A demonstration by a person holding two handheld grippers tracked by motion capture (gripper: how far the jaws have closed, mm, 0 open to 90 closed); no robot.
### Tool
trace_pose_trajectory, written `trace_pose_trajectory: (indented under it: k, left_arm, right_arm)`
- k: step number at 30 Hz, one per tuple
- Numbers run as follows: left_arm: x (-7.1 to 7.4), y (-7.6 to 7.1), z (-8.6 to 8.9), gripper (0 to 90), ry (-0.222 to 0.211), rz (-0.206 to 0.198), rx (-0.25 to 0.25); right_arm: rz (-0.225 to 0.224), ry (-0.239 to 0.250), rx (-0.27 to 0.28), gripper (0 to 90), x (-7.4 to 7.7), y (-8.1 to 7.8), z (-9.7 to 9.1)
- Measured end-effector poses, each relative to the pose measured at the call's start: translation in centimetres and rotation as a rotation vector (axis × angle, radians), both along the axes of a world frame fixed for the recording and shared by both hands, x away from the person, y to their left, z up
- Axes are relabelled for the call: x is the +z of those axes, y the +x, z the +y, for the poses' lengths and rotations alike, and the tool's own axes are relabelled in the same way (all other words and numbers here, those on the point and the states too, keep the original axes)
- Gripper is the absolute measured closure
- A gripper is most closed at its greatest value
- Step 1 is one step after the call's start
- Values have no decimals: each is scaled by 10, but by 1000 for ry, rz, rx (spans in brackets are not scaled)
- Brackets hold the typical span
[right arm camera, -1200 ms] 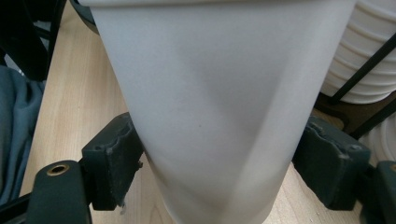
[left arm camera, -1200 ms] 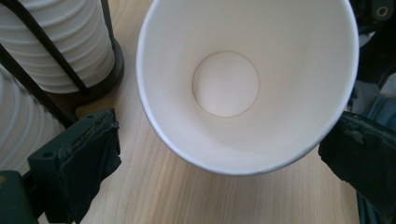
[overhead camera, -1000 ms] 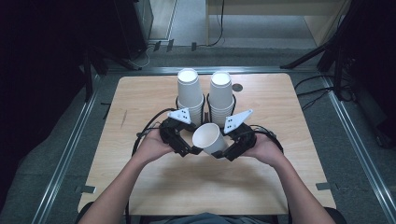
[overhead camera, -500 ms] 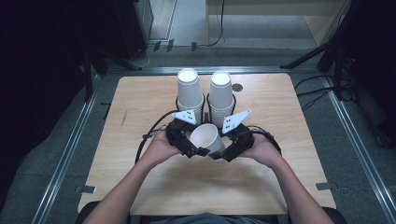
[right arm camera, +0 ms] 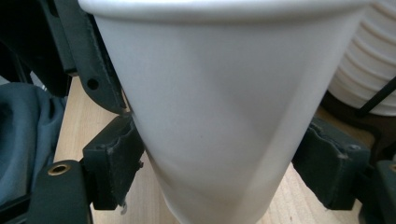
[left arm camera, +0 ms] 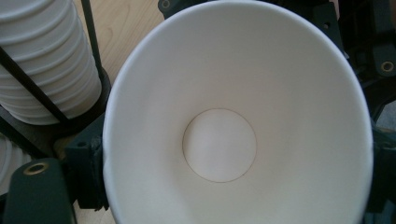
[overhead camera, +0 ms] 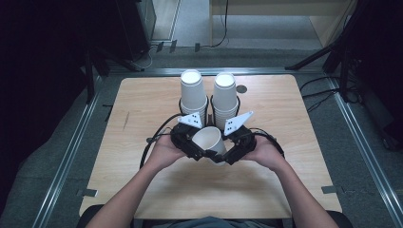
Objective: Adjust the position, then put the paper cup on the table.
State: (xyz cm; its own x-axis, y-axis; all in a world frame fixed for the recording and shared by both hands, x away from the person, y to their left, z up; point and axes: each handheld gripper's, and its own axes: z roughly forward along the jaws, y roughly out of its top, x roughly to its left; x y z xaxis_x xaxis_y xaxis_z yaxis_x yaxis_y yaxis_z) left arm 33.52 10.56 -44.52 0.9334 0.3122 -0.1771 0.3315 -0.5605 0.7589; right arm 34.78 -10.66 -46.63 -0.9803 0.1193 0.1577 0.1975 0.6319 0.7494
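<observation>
Although the tabletop (overhead camera: 142,190) is wide, the work sits near the middle of it, a little toward its near edge, just in front of two stacks of paper cups (overhead camera: 209,97) standing upside down in a black wire holder by the far edge. Between the hands a single paper cup (overhead camera: 208,141) is held tilted above the wood, its mouth turned up and toward the left hand.

Judging by its thin white wall, the cup is very light, empty and easily crushed; its smooth paper looks a little slippery. The firm places are the rolled rim and the base ring, so a gentle grip there, or low on the wall, should serve best.

Both forearms come in from the near edge, the hands curled inward and nearly level, facing each other. The right gripper (overhead camera: 236,151) has its jaws spread wide around the lower wall, the pads (right arm camera: 114,158) against the paper on either side, so it carries the cup. The left gripper (overhead camera: 190,145) meets the rim; its jaws have just been closing, with the rim between them, but whether they press I cannot tell.
</observation>
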Motion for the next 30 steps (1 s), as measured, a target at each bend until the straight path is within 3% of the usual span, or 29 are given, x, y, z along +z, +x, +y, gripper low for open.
trace_pose_trajectory:
  k: [7,18,27,30]
  left_arm:
    - [0,0,-1,128,28,11,-23]
    - [3,4,12,126,66,8,-3]
    - [1,9,21,124,136,-6,-6]
    - [0,10,25,121,144,6,-2]
  right_arm:
    - [10,-24,12,206,-2,-1,2]
    - [20,-130,-45,168,-5,-2,-7]
    - [36,-140,-78,169,-4,2,-18]
    - [38,-153,-84,169,-4,2,-22]
